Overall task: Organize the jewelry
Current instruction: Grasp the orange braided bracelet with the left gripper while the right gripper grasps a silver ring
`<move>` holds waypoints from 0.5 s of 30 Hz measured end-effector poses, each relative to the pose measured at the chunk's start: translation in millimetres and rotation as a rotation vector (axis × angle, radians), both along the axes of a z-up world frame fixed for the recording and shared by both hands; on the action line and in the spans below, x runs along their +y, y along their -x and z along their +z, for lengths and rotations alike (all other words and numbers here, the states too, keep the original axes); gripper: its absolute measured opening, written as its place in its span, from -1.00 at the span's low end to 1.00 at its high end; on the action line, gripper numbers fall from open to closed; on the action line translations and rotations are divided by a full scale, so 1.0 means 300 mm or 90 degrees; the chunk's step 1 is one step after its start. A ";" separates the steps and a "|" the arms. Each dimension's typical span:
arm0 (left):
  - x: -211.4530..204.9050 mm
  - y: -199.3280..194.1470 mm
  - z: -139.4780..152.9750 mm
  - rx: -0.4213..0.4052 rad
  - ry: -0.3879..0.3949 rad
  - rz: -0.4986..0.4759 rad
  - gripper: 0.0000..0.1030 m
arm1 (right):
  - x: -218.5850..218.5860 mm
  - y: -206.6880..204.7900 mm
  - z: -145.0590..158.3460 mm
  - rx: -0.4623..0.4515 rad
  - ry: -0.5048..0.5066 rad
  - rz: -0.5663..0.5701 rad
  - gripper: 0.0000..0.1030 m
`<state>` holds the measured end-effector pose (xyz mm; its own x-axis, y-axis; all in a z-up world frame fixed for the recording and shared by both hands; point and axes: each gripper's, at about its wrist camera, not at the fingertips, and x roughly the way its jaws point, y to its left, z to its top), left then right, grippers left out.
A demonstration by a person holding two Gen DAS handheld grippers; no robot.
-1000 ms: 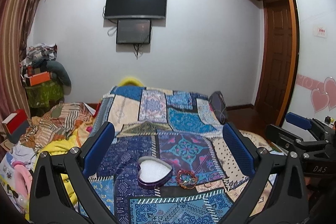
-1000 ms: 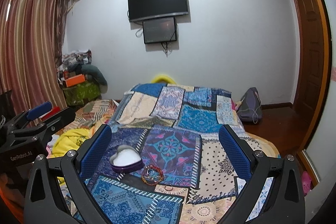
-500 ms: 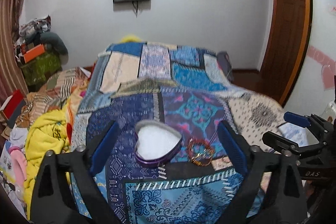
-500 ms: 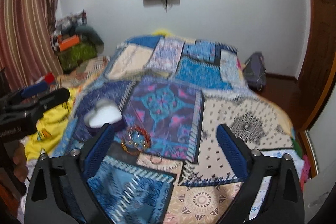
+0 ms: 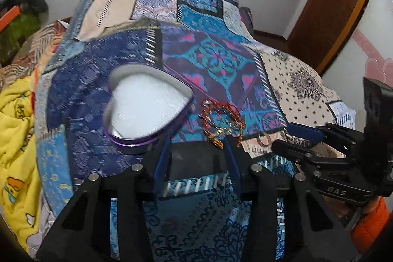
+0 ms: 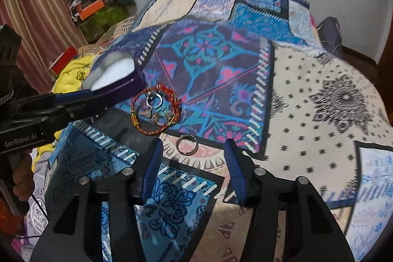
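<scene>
Down over the patchwork bedspread (image 5: 211, 58), both hand-held grippers point at the jewelry lying near the middle of the bed. Seen from the left wrist, the left gripper (image 5: 196, 136) fills the lower centre of the frame; its blue jaws have just been closing and now stand narrow but not shut, with only bedspread showing between them. Just above its tips lies the red and gold bracelet (image 5: 222, 120), coiled around a few small silver pieces, and to the upper left of that sits the open heart-shaped box (image 5: 147, 102) with a purple wall and white lining. A single ring (image 5: 263, 139) lies on the cloth to the right of the bracelet, near the tip of the right gripper (image 5: 304, 131), which enters from the right edge with an orange sleeve (image 5: 368, 225) below it. Seen from the right wrist, the right gripper's jaws have also just been closing and stand part open and empty in the lower centre, with the ring just above and between their tips, not touched. A yellow blanket (image 5: 17, 129) is heaped along the left edge of the left wrist view
</scene>
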<state>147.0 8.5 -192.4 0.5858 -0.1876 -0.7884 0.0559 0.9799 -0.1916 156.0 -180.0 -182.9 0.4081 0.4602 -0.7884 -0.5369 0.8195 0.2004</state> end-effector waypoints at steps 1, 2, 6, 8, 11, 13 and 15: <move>-0.008 -0.002 -0.007 0.001 0.002 -0.006 -0.16 | 0.007 0.001 -0.008 0.005 0.003 0.008 -0.23; -0.016 -0.006 -0.013 0.003 0.004 -0.013 -0.16 | 0.011 -0.001 -0.014 0.010 0.004 0.015 -0.26; -0.031 -0.032 -0.044 0.020 0.015 -0.024 -0.30 | 0.026 0.000 -0.034 0.011 0.012 0.031 -0.28; -0.034 -0.049 -0.058 0.026 0.015 -0.021 -0.34 | 0.028 -0.005 -0.037 0.007 0.016 0.033 -0.29; -0.033 -0.068 -0.074 0.032 0.022 -0.016 -0.46 | 0.028 -0.015 -0.040 0.005 0.016 0.030 -0.38; -0.031 -0.081 -0.083 0.034 0.028 -0.011 -0.50 | 0.024 -0.022 -0.044 0.006 0.014 0.028 -0.43; -0.031 -0.088 -0.089 0.033 0.030 -0.005 -0.57 | 0.028 -0.031 -0.045 0.007 0.012 0.028 -0.45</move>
<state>173.2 -0.9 -219.1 0.5434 -0.2298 -0.8074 0.0521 0.9692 -0.2408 165.3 -171.5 -196.5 0.3791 0.4627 -0.8013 -0.5709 0.7985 0.1910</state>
